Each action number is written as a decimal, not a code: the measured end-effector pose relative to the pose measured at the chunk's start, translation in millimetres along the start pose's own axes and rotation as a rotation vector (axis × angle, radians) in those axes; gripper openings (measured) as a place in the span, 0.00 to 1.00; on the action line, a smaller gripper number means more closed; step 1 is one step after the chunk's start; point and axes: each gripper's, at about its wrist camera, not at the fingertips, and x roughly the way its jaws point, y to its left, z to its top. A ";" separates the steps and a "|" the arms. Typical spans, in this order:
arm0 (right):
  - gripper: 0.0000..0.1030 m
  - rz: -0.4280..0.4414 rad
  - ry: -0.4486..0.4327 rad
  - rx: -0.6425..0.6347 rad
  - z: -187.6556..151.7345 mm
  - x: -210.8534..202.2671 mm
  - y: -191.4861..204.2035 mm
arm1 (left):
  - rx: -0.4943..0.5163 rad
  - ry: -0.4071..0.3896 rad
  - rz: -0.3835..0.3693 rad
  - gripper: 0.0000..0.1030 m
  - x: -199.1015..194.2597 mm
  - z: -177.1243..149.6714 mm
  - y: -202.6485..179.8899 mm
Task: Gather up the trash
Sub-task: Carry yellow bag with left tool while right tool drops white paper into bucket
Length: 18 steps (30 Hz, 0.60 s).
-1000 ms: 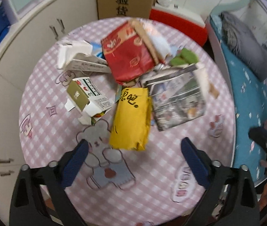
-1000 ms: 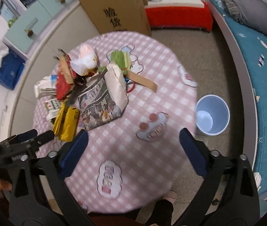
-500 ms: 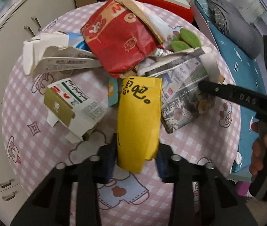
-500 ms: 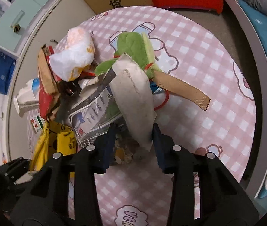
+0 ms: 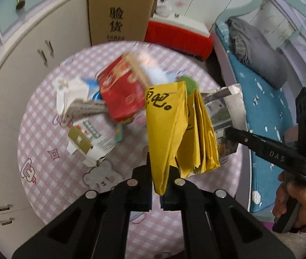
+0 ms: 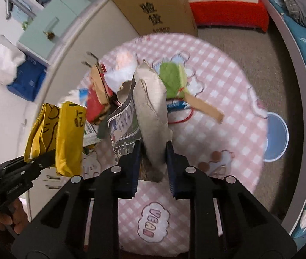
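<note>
One crumpled yellow paper bag [image 5: 170, 129] is pinched by the left gripper [image 5: 161, 183], one printed newspaper bag [image 6: 150, 116] by the right gripper [image 6: 153, 161], above the desk [image 6: 224, 99] edge

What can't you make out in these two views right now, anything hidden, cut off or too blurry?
- Left wrist view: the red bag and the white cartons beside it are motion-blurred; their print is unreadable.
- Left wrist view: the yellow bag hides most of the newspaper bag.
- Right wrist view: the blue bin is partly hidden behind the table; its contents don't show.
- Right wrist view: the newspaper bag's lower end is hidden between the right gripper's fingers.
</note>
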 end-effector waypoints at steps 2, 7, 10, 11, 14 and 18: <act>0.22 0.010 -0.037 0.002 3.7 -23.8 -12.5 | 0.005 -0.028 -0.008 0.04 -8.5 0.2 -21.3; 0.22 -0.015 -0.111 0.004 12.7 -84.2 -66.8 | 0.038 -0.078 -0.040 0.03 -10.2 18.6 -93.2; 0.22 -0.047 -0.132 0.007 15.8 -112.3 -104.5 | 0.054 -0.087 -0.061 0.02 -3.3 27.4 -141.4; 0.22 -0.067 -0.141 0.011 17.6 -123.9 -123.3 | 0.064 -0.089 -0.072 0.02 0.8 30.8 -160.4; 0.22 -0.111 -0.148 0.028 20.2 -140.7 -161.2 | 0.096 -0.083 -0.091 0.02 17.4 37.2 -207.1; 0.22 -0.222 -0.140 0.010 22.0 -150.3 -208.2 | 0.139 -0.065 -0.097 0.02 44.3 45.3 -258.7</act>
